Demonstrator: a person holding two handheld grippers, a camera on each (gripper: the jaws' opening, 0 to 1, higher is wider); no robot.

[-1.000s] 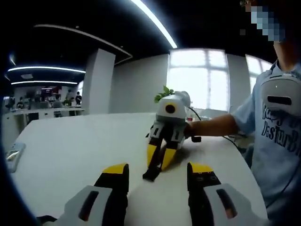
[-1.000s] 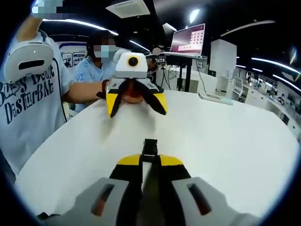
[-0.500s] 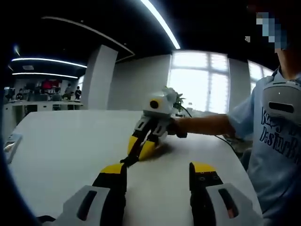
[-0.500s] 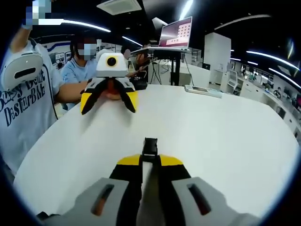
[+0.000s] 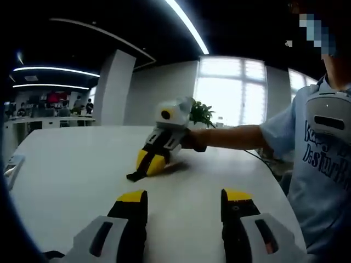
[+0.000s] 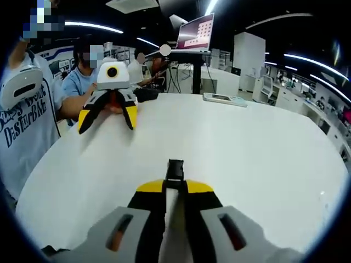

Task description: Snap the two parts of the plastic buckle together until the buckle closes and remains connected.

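The right tool (image 6: 175, 186) pinched a black plastic buckle part (image 6: 175, 170) between jaws pressed together, the piece jutting past the yellow tips over the white counter (image 6: 247, 148). From the left gripper view, that same tool (image 5: 143, 167) angled down toward the counter (image 5: 71, 164), its black buckle part (image 5: 133, 176) at or just above the surface; which could not be told. The left tool (image 5: 184, 200) stood spread and empty, its yellow-tipped jaws wide apart; in the right gripper view it (image 6: 107, 116) hovered well apart, near the counter's far edge. The second buckle part could not be made out in either view.

By these pictures, only one half of the buckle was in hand and the snap had not begun. The next move likely called for the left tool to find and grip the mating half, then for both pieces to be lined up end to end and pressed together.

The counter was broad, round-edged, white and bare, in an open office with strip lights overhead, a bright window (image 5: 230, 90), a potted plant (image 5: 200, 112) and a monitor (image 6: 196, 34) on a stand.
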